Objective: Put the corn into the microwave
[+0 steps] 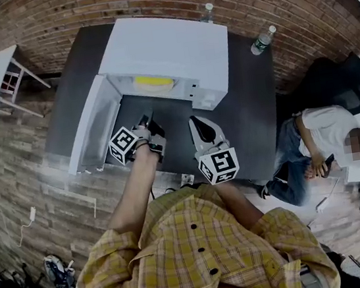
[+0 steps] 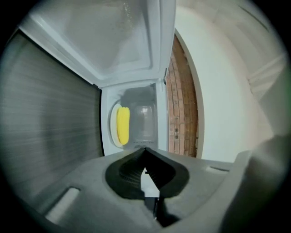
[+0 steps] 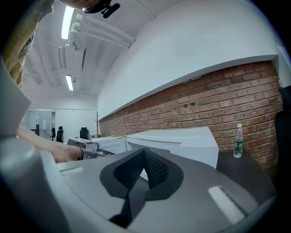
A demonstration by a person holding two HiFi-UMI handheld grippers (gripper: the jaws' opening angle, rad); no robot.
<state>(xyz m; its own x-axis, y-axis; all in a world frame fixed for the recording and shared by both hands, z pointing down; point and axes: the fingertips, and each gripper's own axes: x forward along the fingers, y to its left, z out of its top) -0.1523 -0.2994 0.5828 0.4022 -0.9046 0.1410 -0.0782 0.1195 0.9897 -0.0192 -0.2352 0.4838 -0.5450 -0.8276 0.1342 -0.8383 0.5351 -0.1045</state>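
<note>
**Head view first: corn already inside the open microwave, both grippers empty**

Head view: the white microwave [image 1: 166,48] stands at the far side of the dark counter [image 1: 254,103], its door [image 1: 91,129] swung open to the left. The yellow corn [image 1: 153,82] lies inside the cavity. The left gripper [image 1: 147,121] is held just in front of the opening, and the right gripper [image 1: 197,123] is beside it on the right, nearer the person. Two water bottles [image 1: 262,40] stand at the far edge of the counter.

Left gripper view: the picture is rolled onto its side. The jaws of the left gripper [image 2: 145,149] are pressed together with nothing between them. Beyond them the corn [image 2: 122,125] rests on the round white plate [image 2: 112,132] inside the microwave, well apart from the jaws.

Right gripper view: the jaws of the right gripper [image 3: 144,150] meet at their tips and hold nothing. Past them are the microwave [image 3: 182,141], a bottle [image 3: 238,140] on the counter to the right, and a brick wall [image 3: 204,100] behind.
</note>
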